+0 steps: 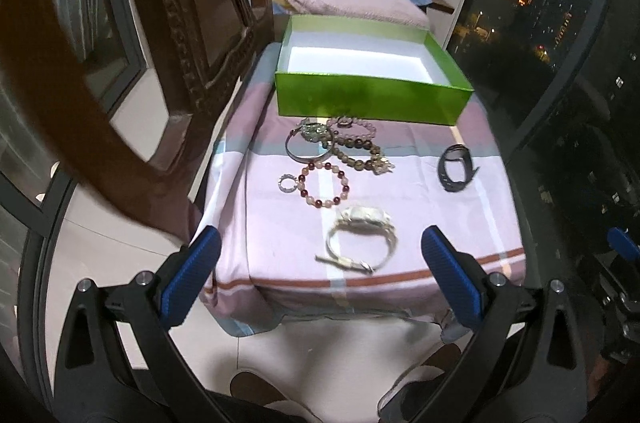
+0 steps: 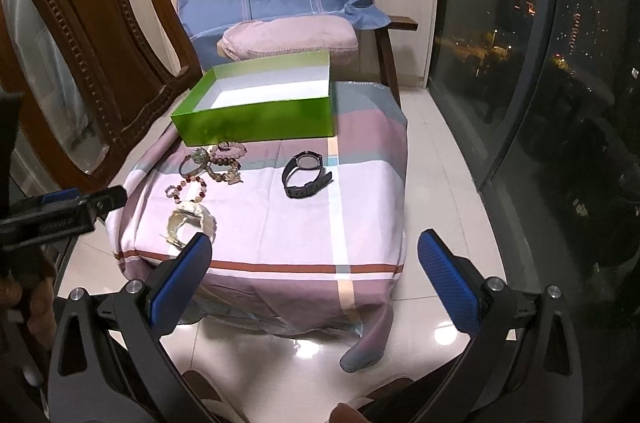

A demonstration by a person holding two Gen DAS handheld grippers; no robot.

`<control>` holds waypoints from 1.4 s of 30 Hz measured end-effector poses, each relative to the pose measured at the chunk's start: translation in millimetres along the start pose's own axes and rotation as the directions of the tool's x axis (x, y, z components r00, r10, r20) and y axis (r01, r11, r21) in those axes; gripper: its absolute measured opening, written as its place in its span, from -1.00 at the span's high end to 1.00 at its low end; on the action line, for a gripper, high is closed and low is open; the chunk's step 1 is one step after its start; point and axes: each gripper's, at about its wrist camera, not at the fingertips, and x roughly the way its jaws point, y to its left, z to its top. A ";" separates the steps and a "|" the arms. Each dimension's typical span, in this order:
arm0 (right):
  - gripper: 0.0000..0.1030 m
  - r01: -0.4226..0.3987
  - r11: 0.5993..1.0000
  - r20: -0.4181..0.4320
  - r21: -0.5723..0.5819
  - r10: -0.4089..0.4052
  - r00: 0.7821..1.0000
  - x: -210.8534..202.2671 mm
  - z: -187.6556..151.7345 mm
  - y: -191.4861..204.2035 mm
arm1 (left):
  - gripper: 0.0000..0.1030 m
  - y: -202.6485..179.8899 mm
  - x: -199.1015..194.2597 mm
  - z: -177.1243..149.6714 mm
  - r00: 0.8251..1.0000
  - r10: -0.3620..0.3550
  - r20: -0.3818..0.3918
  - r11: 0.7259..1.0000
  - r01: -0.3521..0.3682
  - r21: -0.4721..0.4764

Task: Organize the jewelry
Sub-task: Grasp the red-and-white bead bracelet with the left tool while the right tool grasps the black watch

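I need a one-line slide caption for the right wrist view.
Open right gripper faces a cloth-covered table with a black watch, bracelets and an empty green box.

A home, high in an apartment block: ahead of the tool stand a carved wooden chair [image 2: 100, 35], a pillow [image 2: 290, 37] and a cloth-draped worktop [image 2: 360, 207]; rightward, a window [image 2: 532, 35] shows night city lights.

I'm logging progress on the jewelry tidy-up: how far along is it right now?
Nothing looks done: the green box shows only its bare white floor. Nothing is in hand; the left gripper and right gripper are both open, short of the table. Left to move: the pale watch, red bead bracelet, small ring, the tangled bangle and bracelets, and the black watch.
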 end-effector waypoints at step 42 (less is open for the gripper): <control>-0.95 0.023 0.999 -0.104 -0.028 -0.026 0.994 142.5 50.0 -16.8 | 0.85 32.9 64.0 35.8 0.992 -0.067 0.105 0.995 0.075 -0.072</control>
